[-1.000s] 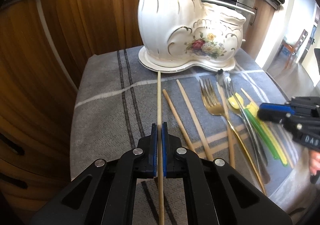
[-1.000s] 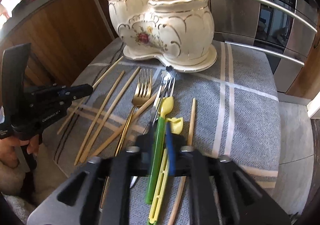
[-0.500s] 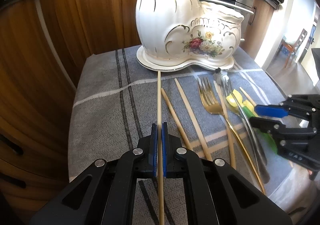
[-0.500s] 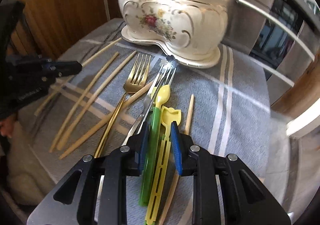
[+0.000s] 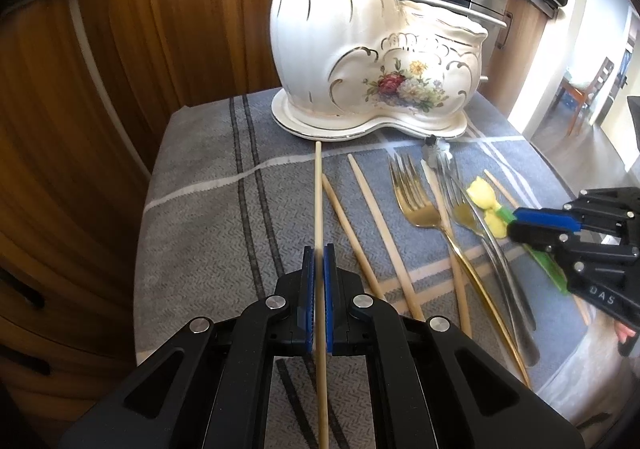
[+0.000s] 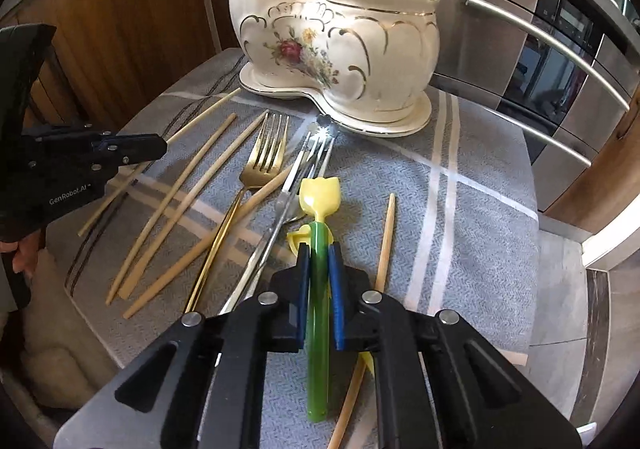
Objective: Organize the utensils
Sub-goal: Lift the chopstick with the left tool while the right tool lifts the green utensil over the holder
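A grey striped cloth [image 6: 460,209] lies before wooden cabinets [image 5: 160,29] and a steel oven [image 6: 540,61].

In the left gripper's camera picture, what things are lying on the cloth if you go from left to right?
The chopstick held in the left gripper → two more wooden chopsticks → gold fork → yellow plastic utensil heads → right gripper, closed on the green handle.

Left tongs [image 5: 319,269] pinch a thin stick at six o'clock; right tongs [image 6: 320,261], jaws just closing, clamp a green handle.
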